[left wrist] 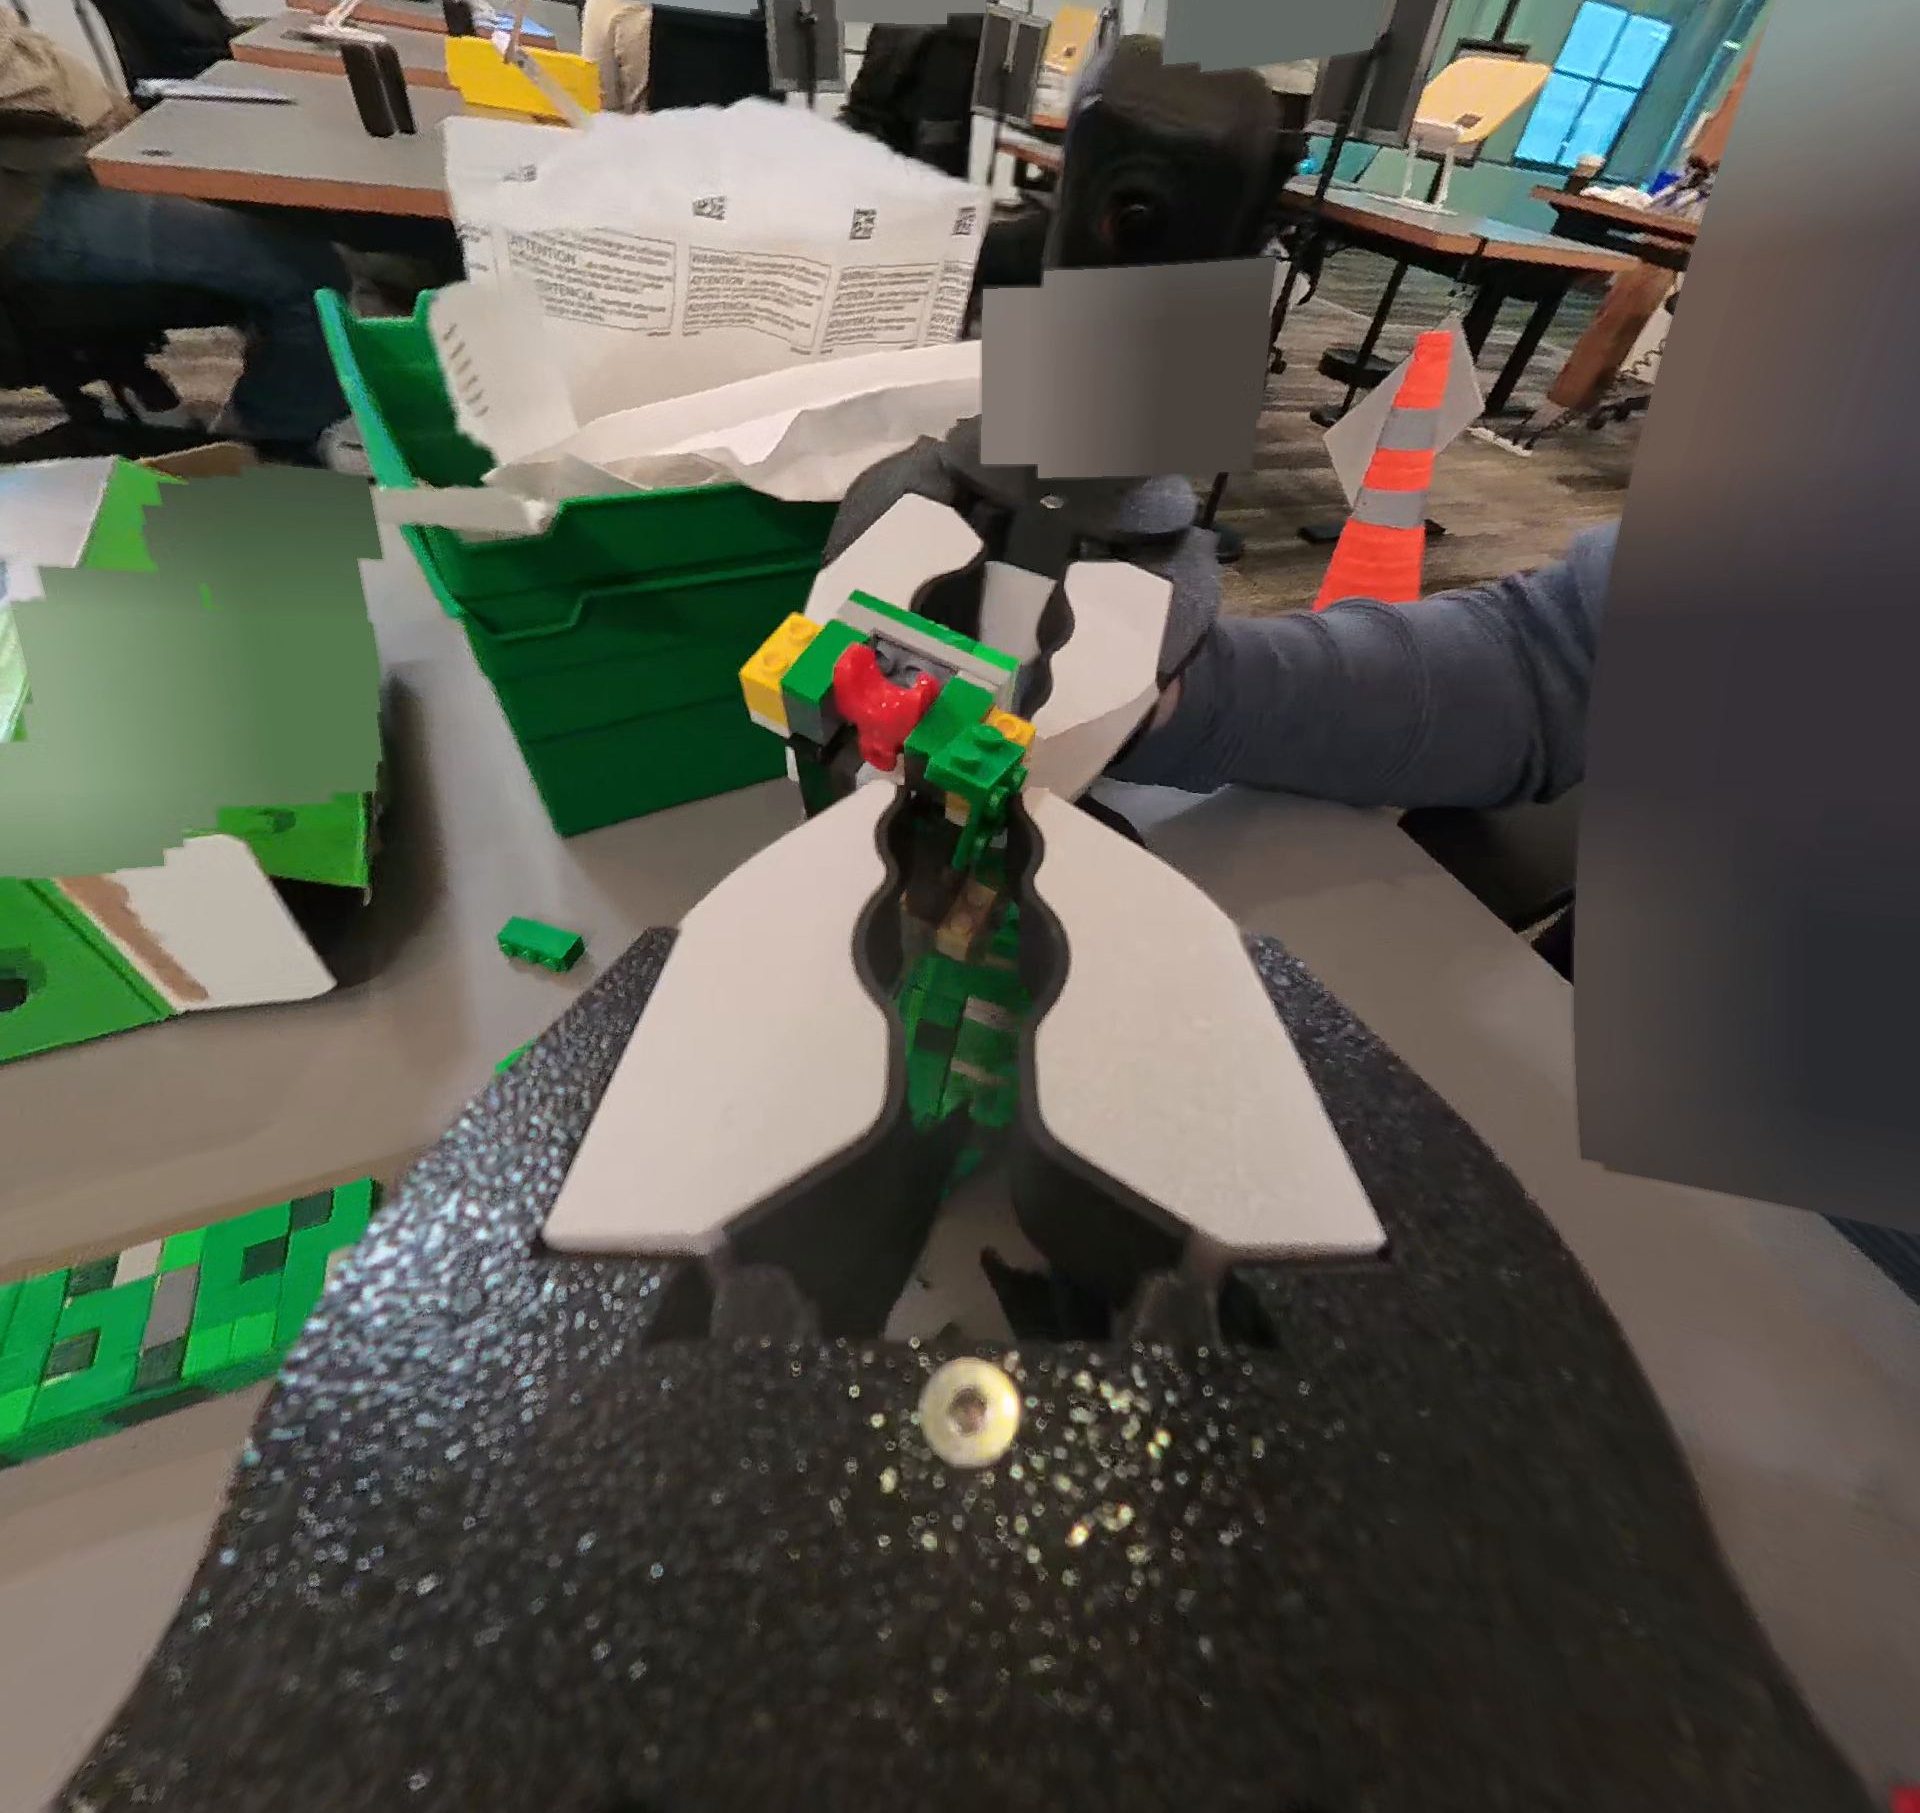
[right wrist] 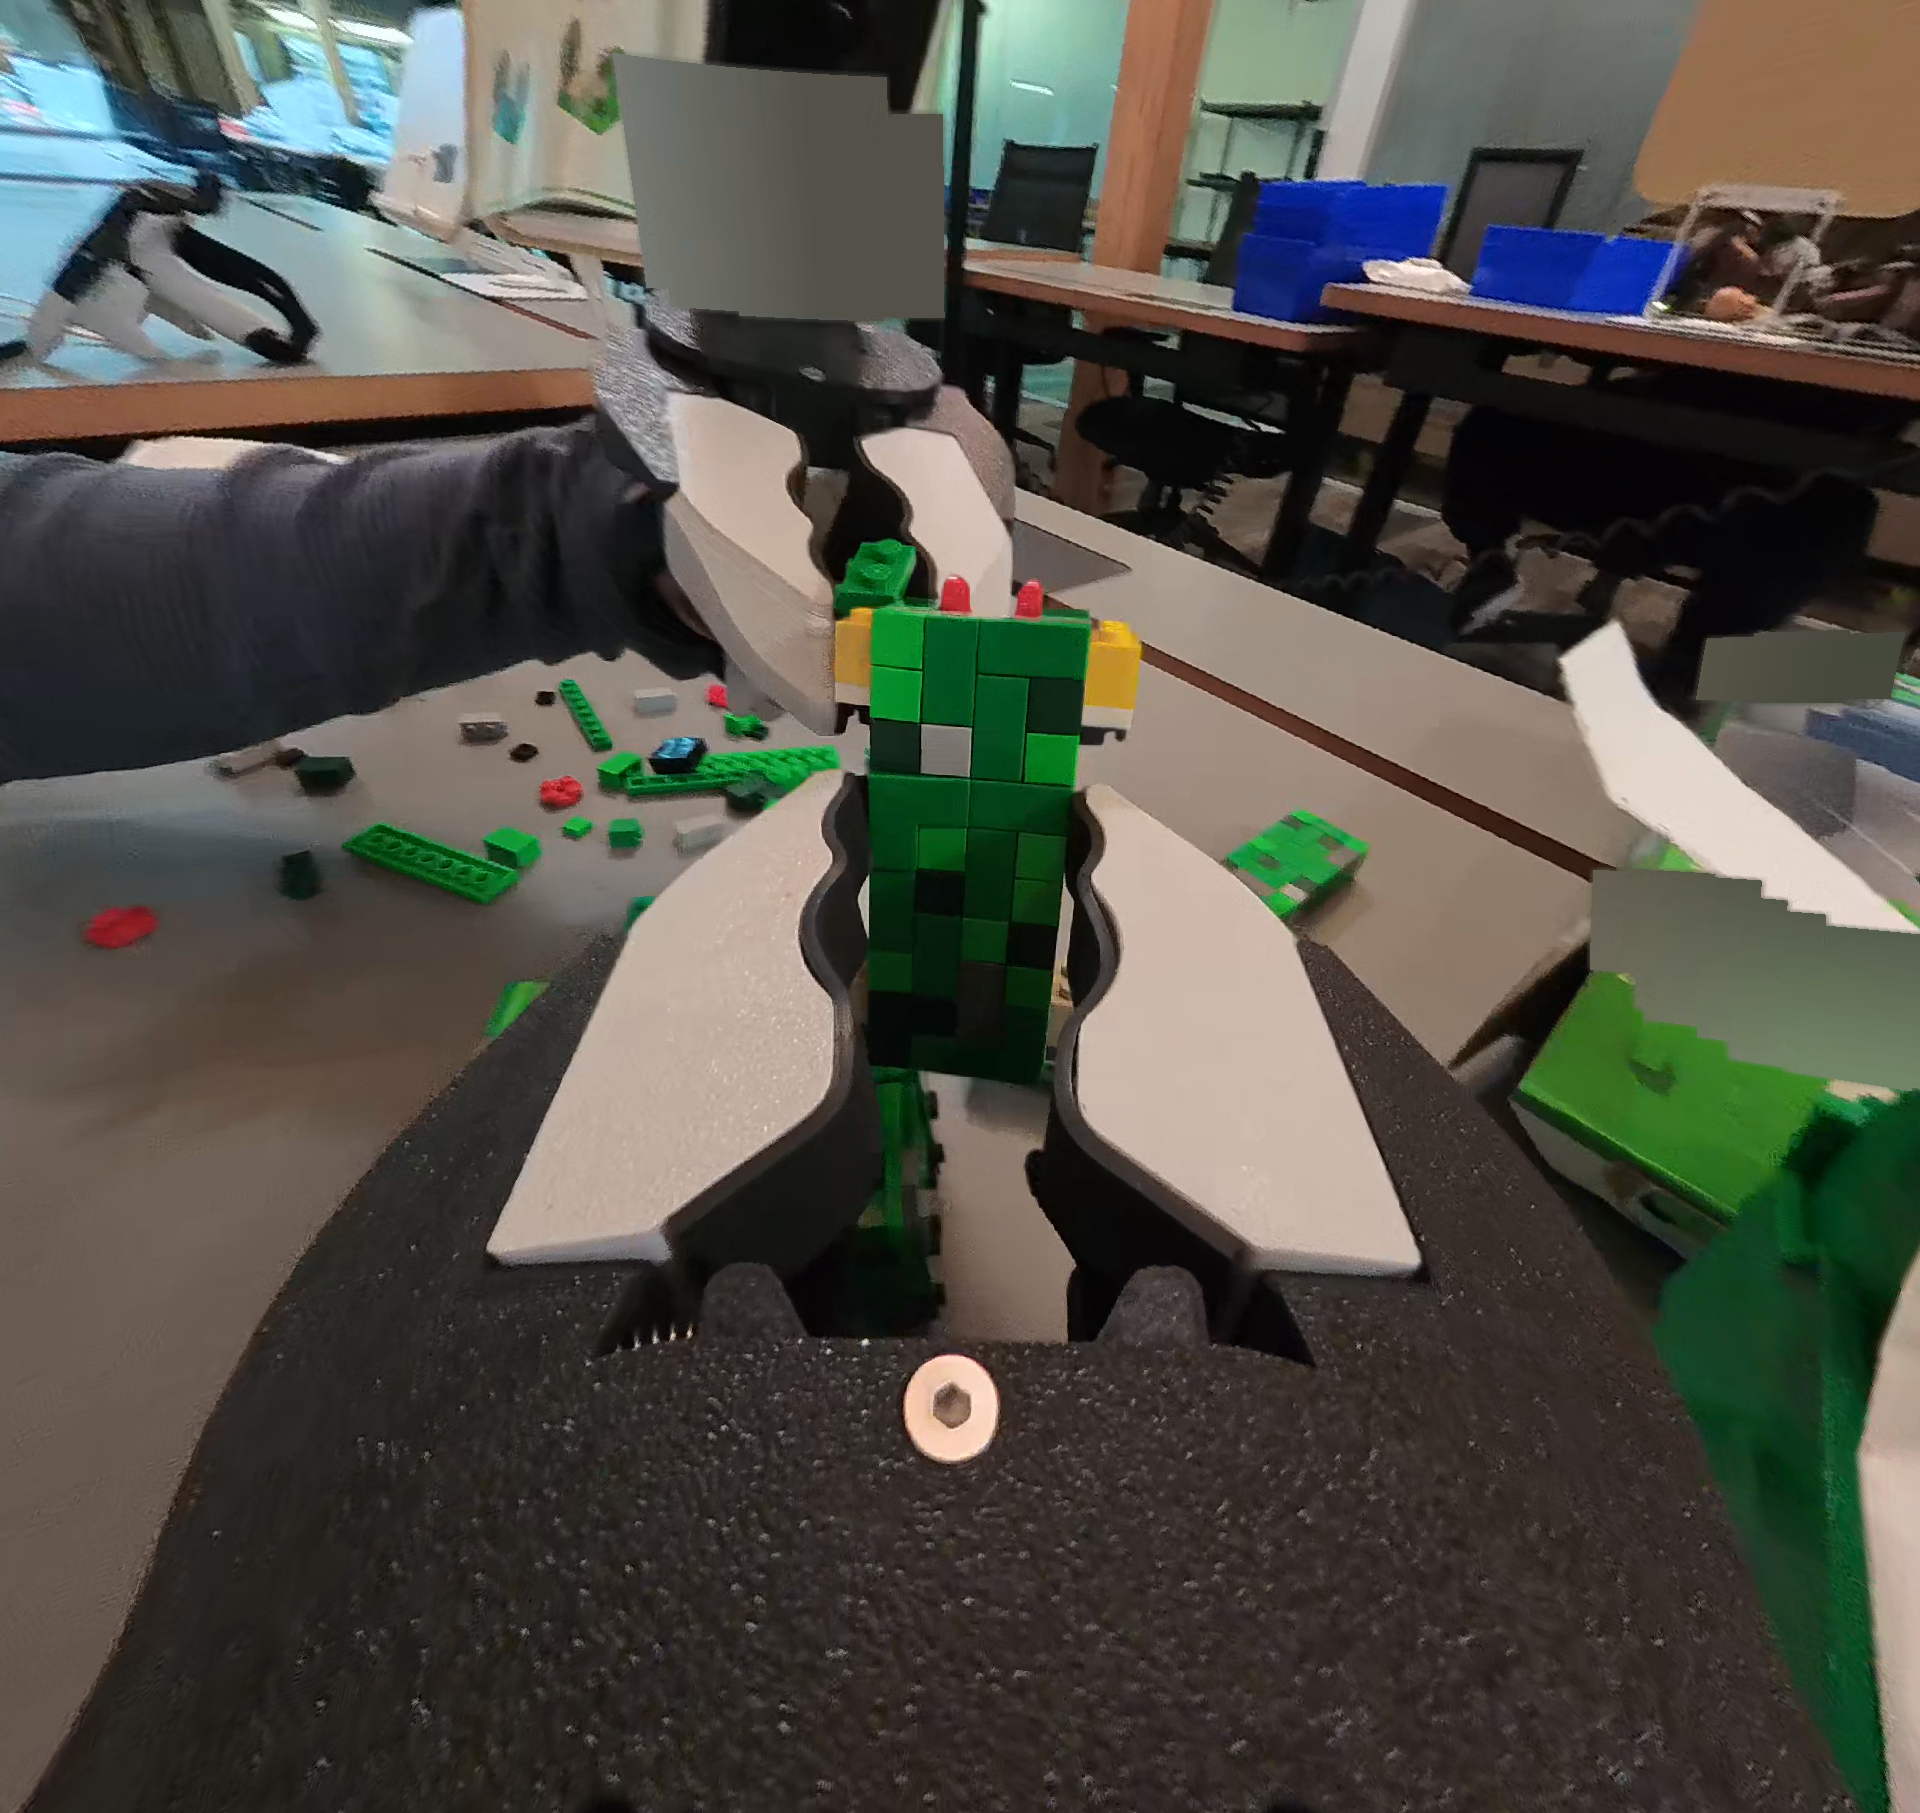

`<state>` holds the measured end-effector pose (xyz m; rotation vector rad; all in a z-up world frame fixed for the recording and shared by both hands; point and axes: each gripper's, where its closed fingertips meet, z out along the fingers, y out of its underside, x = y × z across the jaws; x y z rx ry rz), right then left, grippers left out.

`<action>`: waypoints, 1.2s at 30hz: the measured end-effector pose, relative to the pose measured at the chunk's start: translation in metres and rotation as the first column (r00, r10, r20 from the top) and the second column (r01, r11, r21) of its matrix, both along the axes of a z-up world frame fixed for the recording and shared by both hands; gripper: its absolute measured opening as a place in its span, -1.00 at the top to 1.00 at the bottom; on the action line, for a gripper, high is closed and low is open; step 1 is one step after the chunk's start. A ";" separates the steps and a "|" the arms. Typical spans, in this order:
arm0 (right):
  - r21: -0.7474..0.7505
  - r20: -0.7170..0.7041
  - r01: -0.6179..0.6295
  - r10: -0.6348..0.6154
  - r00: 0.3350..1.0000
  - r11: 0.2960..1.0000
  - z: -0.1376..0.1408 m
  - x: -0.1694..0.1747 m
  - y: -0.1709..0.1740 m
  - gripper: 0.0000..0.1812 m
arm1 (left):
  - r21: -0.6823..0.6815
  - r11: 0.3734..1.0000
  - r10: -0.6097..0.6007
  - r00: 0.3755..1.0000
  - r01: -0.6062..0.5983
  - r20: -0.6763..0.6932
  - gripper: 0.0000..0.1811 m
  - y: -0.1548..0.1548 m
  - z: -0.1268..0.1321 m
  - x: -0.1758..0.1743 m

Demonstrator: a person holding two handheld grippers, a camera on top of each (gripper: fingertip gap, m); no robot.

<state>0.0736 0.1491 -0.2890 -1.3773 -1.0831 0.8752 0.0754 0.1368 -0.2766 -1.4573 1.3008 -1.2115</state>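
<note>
A tall green block figure (right wrist: 966,880) with yellow side bricks and a red piece on top (left wrist: 883,698) is held upright above the grey table (right wrist: 208,1036). My right gripper (right wrist: 966,807) is shut on the figure's body; it also shows from the front in the left wrist view (left wrist: 997,641). My left gripper (left wrist: 961,797) is shut on a small green studded brick (left wrist: 977,761) right at the figure's top edge. In the right wrist view the left gripper (right wrist: 888,600) comes in from above with that brick (right wrist: 878,563) touching or just over the figure's top.
A green bin (left wrist: 623,683) stuffed with white paper bags stands behind. Green boxes sit at the left (left wrist: 125,974) and right (right wrist: 1662,1119). Loose bricks (right wrist: 582,776) litter the table, with one green brick (left wrist: 540,942), a flat green block panel (left wrist: 156,1296) and a small green assembly (right wrist: 1294,854). An orange cone (left wrist: 1392,496) stands on the floor. The grippers are tip to tip, or close to it. The flat green block panel (left wrist: 156,1296) is about equally far from each gripper, around 20 cm.
</note>
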 end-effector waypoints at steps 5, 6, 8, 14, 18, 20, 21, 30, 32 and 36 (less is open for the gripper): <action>0.051 0.111 0.211 -0.216 0.970 0.976 -0.013 0.009 0.023 0.60 | -0.042 0.984 0.165 0.980 -0.171 -0.110 0.97 0.027 -0.023 -0.007; 0.054 0.117 0.222 -0.226 0.967 0.974 -0.013 0.009 0.023 0.60 | -0.039 0.977 0.204 0.968 -0.212 -0.150 0.98 0.033 -0.030 -0.011; 0.060 0.140 0.234 -0.240 0.961 0.970 -0.015 0.010 0.023 0.60 | -0.045 0.969 0.226 0.949 -0.241 -0.219 0.98 0.038 -0.043 -0.013; 0.114 0.188 0.233 -0.251 0.950 0.966 -0.020 0.007 0.021 0.60 | -0.108 0.967 0.189 0.934 -0.231 -0.305 0.72 0.032 -0.063 -0.007; 0.148 0.209 0.226 -0.254 0.945 0.963 -0.021 0.008 0.020 0.60 | -0.158 0.976 0.111 0.968 -0.149 -0.226 0.42 0.017 -0.052 -0.002; 0.154 0.207 0.202 -0.231 0.951 0.967 -0.019 0.005 0.016 0.60 | -0.137 0.984 0.094 0.981 -0.118 -0.168 0.36 0.012 -0.042 0.000; 0.141 0.194 0.181 -0.207 0.959 0.973 -0.018 0.003 0.014 0.60 | -0.114 0.988 0.087 0.985 -0.104 -0.148 0.32 0.009 -0.038 0.001; -0.141 -0.179 -0.113 0.087 0.980 0.984 0.022 -0.008 -0.017 0.61 | -0.022 1.000 0.001 0.998 0.000 0.063 0.44 -0.012 0.001 0.008; -0.155 -0.229 -0.156 0.118 0.966 0.976 0.029 -0.009 -0.022 0.61 | 0.007 1.000 0.007 0.995 -0.007 0.098 0.53 -0.012 0.008 0.008; -0.170 -0.273 -0.190 0.139 0.952 0.967 0.036 -0.011 -0.026 0.61 | 0.012 1.000 0.021 0.992 -0.023 0.126 0.61 -0.012 0.013 0.006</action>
